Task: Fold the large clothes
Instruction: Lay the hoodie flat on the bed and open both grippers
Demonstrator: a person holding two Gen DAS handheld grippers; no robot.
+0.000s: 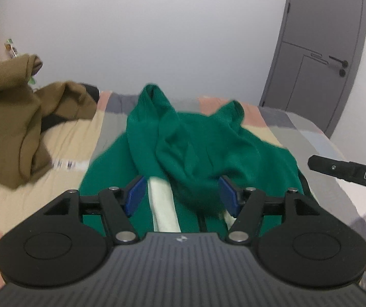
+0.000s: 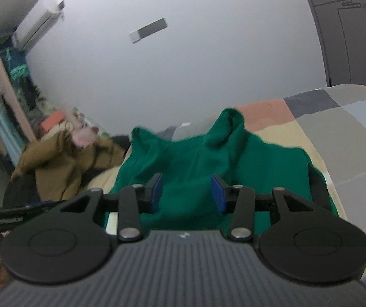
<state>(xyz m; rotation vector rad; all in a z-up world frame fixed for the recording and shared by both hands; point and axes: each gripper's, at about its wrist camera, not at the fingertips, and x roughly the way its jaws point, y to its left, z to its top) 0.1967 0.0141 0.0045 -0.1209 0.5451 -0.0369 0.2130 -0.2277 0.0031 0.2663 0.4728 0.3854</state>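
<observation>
A large green garment (image 1: 195, 140) lies heaped on the patchwork bed cover (image 1: 295, 128), with two bunched peaks of cloth standing up at its far side. A pale stripe (image 1: 162, 204) shows on the part nearest me. My left gripper (image 1: 181, 194) hovers above its near edge, open, blue pads wide apart with nothing pinched. In the right wrist view the same green garment (image 2: 195, 158) spreads below my right gripper (image 2: 187, 193), which is also open and holds nothing. The right gripper's body (image 1: 346, 171) shows at the right of the left wrist view.
A brown garment (image 1: 11, 117) is piled at the left of the bed, also visible as the brown garment (image 2: 63, 163) in the right wrist view. A grey door (image 1: 318, 51) stands beyond the bed's far right corner. A white wall runs behind the bed.
</observation>
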